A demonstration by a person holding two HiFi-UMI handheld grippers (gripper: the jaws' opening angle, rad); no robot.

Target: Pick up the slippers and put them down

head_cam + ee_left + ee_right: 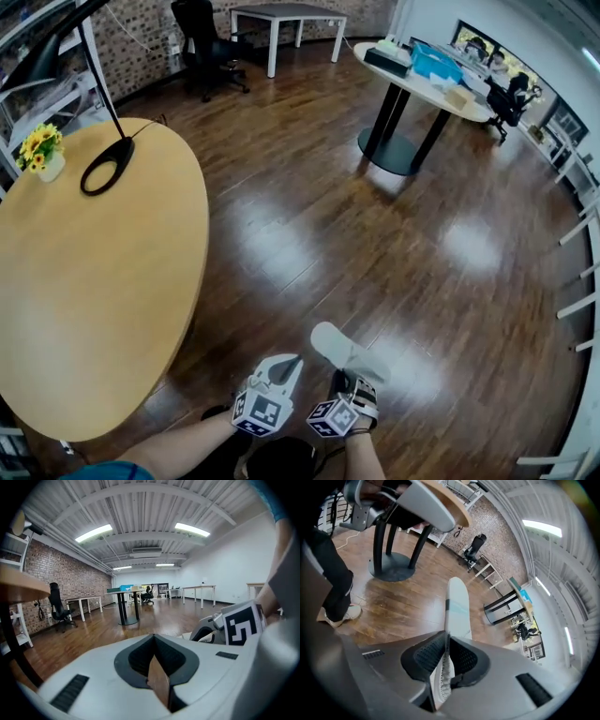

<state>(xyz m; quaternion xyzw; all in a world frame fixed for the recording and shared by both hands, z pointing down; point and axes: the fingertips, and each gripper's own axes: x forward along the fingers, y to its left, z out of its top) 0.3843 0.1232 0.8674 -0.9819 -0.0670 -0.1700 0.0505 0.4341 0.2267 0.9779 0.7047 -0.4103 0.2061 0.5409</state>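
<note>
A white slipper (342,352) sticks forward out of my right gripper (349,382), low over the wooden floor at the bottom of the head view. In the right gripper view the slipper (457,604) runs up from the jaws, which are shut on its heel end. My left gripper (278,373) is just left of it, level with it. In the left gripper view its jaws meet at the tips (153,641). A thin brown strip shows in the slit between them, and I cannot tell what it is. The right gripper's marker cube (241,623) is close on the right there.
A big round wooden table (94,281) fills the left, with a flower pot (42,155) and a black lamp (103,164) on it. A pedestal table (403,112) stands at the back right, an office chair (211,47) at the back. My shoe (340,613) is on the floor.
</note>
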